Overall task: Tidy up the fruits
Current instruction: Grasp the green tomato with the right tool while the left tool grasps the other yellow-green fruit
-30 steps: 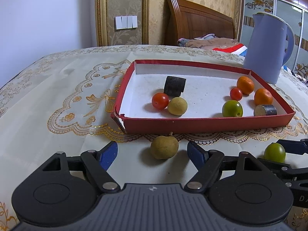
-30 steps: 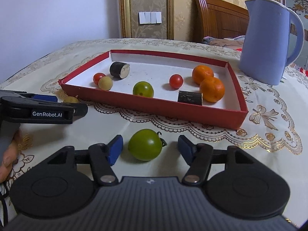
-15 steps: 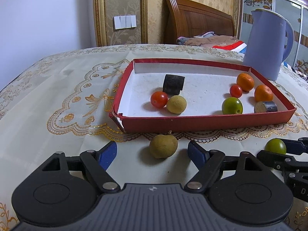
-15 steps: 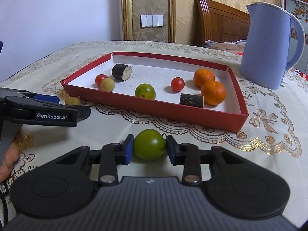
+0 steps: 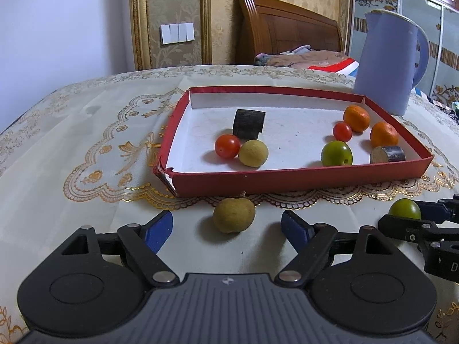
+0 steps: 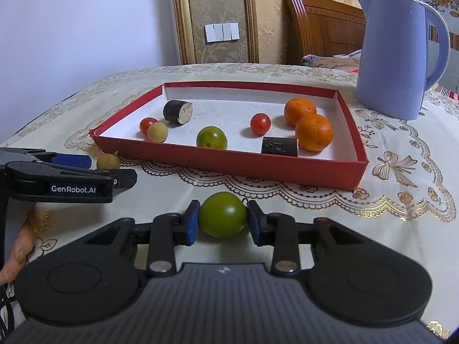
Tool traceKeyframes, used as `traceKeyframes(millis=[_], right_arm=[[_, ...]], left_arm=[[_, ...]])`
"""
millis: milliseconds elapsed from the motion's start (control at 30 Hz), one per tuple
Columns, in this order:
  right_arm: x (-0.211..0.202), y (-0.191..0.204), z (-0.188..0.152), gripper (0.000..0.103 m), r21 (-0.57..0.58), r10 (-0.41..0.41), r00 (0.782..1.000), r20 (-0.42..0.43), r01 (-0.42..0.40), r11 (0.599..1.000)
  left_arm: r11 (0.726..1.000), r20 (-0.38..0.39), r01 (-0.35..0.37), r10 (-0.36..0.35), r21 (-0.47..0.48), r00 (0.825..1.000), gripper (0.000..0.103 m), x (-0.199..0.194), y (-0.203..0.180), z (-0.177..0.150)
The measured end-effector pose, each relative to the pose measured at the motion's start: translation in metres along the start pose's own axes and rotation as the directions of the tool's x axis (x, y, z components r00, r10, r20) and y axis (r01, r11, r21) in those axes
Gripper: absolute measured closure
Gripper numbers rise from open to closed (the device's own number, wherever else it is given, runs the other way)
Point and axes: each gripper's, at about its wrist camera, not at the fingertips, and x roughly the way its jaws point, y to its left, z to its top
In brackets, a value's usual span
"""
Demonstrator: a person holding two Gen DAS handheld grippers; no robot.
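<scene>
A red tray (image 5: 287,176) (image 6: 229,166) with a white floor holds several fruits: red tomatoes, oranges, a green tomato, a yellow-brown fruit and two dark cut pieces. My right gripper (image 6: 223,220) is shut on a green tomato (image 6: 222,215) in front of the tray; it also shows in the left wrist view (image 5: 404,208). My left gripper (image 5: 228,228) is open, its blue pads on either side of a yellow-brown round fruit (image 5: 233,215) (image 6: 107,161) lying on the tablecloth just before the tray's front wall.
A tall lilac jug (image 5: 390,60) (image 6: 398,51) stands behind the tray's right far corner. The table carries a cream cloth with gold embroidery (image 5: 94,157). A wooden headboard and wall stand beyond the table.
My right gripper has closed on the green tomato and holds it. My left gripper has stayed open around the yellow-brown fruit and has risen slightly.
</scene>
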Motion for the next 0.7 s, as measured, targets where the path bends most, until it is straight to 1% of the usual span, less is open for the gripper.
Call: traceKeyframes(millis=[100, 133, 167, 200, 267, 333, 400, 433, 467, 600, 700], right_arm=[[0.0001, 0.0003, -0.0001, 0.07, 0.001, 0.001, 1.0, 0.0, -0.001, 1.0], [0.0001, 0.0003, 0.0, 0.07, 0.001, 0.001, 1.0, 0.0, -0.001, 1.0], [0.0, 0.0003, -0.0001, 0.07, 0.002, 0.001, 1.0, 0.0, -0.001, 1.0], [0.0, 0.0003, -0.0001, 0.07, 0.002, 0.001, 1.0, 0.0, -0.001, 1.0], [-0.0001, 0.0003, -0.0002, 0.07, 0.001, 0.0, 1.0, 0.0, 0.0, 1.0], [-0.0002, 0.0004, -0.0002, 0.07, 0.001, 0.0, 1.0, 0.0, 0.0, 1.0], [-0.0001, 0.0004, 0.0, 0.07, 0.0, 0.0, 1.0, 0.0, 0.0, 1.0], [-0.0001, 0.0005, 0.0001, 0.07, -0.001, -0.001, 1.0, 0.0, 0.001, 1.0], [-0.0001, 0.0004, 0.0, 0.07, -0.002, -0.001, 1.0, 0.0, 0.001, 1.0], [-0.0001, 0.0005, -0.0002, 0.07, -0.003, -0.002, 1.0, 0.0, 0.002, 1.0], [-0.0001, 0.0007, -0.0002, 0.07, -0.004, -0.003, 1.0, 0.0, 0.003, 1.0]], left_arm=[[1.0, 0.005, -0.001, 0.001, -0.001, 1.0, 0.02, -0.0001, -0.0001, -0.0001], [1.0, 0.011, -0.005, 0.005, -0.004, 1.0, 0.022, -0.0007, 0.0003, -0.0001], [1.0, 0.016, -0.007, 0.007, -0.007, 1.0, 0.032, -0.0019, 0.0008, -0.0002], [1.0, 0.015, -0.007, 0.007, -0.009, 1.0, 0.036, -0.0019, 0.0012, -0.0004], [1.0, 0.016, -0.009, 0.01, -0.007, 1.0, 0.038, -0.0022, 0.001, -0.0002], [1.0, 0.019, -0.007, 0.007, 0.001, 1.0, 0.043, -0.0027, -0.0003, -0.0005], [1.0, 0.026, -0.011, 0.01, 0.008, 1.0, 0.059, -0.0036, -0.0016, -0.0007], [1.0, 0.027, -0.009, 0.009, 0.012, 1.0, 0.063, -0.0038, -0.0024, -0.0007], [1.0, 0.028, -0.006, 0.005, 0.016, 1.0, 0.069, -0.004, -0.0029, -0.0008], [1.0, 0.029, -0.004, 0.003, 0.024, 1.0, 0.073, -0.0039, -0.0045, -0.0009], [1.0, 0.03, -0.007, 0.006, 0.028, 1.0, 0.073, -0.0036, -0.0051, -0.0009]])
